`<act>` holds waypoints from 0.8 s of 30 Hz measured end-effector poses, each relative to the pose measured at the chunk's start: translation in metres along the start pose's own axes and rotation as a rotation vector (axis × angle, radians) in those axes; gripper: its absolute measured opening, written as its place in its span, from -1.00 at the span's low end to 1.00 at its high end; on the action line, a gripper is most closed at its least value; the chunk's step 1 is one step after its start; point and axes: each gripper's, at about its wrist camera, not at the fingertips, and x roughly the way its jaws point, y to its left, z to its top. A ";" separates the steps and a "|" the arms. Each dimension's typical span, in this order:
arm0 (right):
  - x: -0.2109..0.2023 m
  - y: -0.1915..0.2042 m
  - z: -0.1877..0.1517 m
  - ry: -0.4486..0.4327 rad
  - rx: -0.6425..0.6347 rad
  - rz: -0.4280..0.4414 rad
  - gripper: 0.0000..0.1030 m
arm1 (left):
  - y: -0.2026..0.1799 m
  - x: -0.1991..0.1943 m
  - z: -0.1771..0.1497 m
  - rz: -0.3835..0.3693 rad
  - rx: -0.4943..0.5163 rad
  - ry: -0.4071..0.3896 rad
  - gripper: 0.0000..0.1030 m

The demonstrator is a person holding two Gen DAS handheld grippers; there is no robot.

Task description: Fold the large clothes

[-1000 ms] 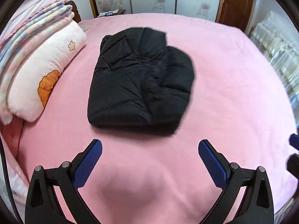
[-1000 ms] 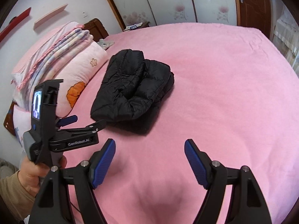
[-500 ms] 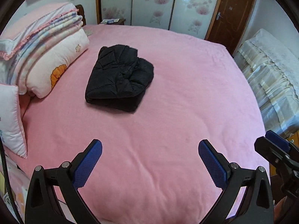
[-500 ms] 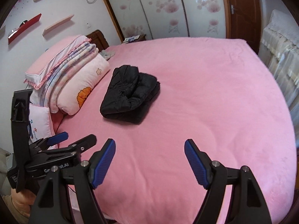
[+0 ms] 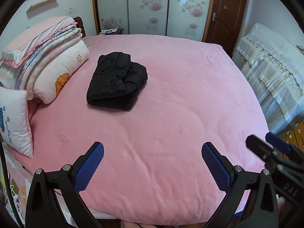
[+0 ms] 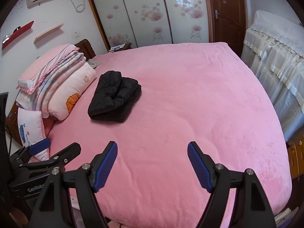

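A black puffer jacket [image 5: 116, 81] lies folded in a compact bundle on the pink bed [image 5: 180, 98], left of the middle; it also shows in the right wrist view [image 6: 114, 95]. My left gripper [image 5: 152, 150] is open and empty, far back from the jacket near the bed's front edge. My right gripper [image 6: 152, 148] is open and empty too, equally far from the jacket. Each gripper shows at the edge of the other's view: the right one [image 5: 269, 146] and the left one [image 6: 55, 148].
Stacked folded quilts and pillows [image 5: 47, 60] line the bed's left side, with a small pillow [image 5: 13, 121] near the front corner. A cloth-covered piece of furniture [image 5: 275, 72] stands to the right. Wardrobe doors [image 5: 148, 7] and a brown door [image 5: 226, 13] are behind.
Both grippers have pulled back and up from the folded jacket, which now looks much smaller and farther. Both stayed open and empty. The jacket has not moved.
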 end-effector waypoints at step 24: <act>-0.019 -0.025 -0.019 0.007 0.013 -0.072 0.49 | -0.028 -0.012 -0.010 -0.056 0.027 0.024 0.98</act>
